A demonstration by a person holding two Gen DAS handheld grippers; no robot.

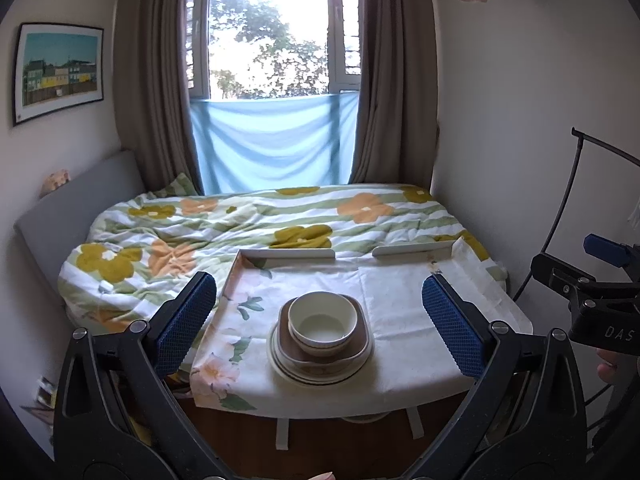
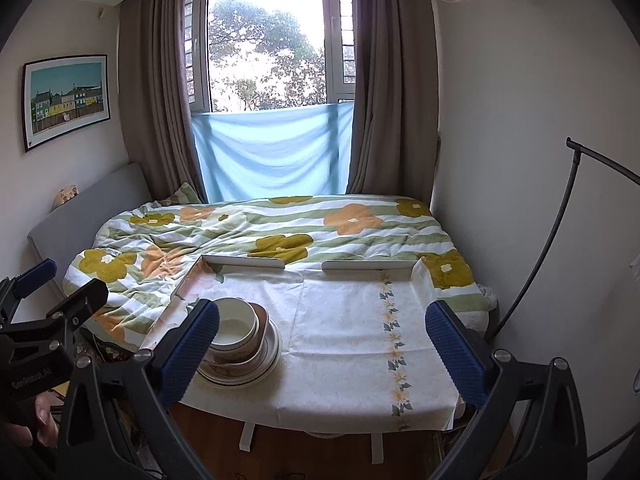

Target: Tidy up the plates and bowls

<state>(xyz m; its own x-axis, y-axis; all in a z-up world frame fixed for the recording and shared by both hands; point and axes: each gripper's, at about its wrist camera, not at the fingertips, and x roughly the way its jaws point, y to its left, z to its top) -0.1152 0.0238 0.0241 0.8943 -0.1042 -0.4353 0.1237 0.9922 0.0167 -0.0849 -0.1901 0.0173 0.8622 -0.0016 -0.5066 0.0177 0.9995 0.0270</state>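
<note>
White letters "DAS" stand on the black right claw (image 1: 600, 280) body at right edge; "GenRobot.AI" on the black left claw (image 2: 36, 300) body, lower left.

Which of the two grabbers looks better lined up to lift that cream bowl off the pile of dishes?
Probably the left gripper: in its view the cream bowl sits centred between its open jaws. In the right gripper's view the stack lies off to the left, partly hidden behind one finger.

Both wrist views look from the near edge of the worktop (image 1: 400, 292) toward the far window (image 1: 272, 32), held back and slightly above. The left view faces the dish stack (image 1: 320, 340) squarely; the right view sits further right, sharing worktop, bed (image 2: 280, 224) and window.
</note>
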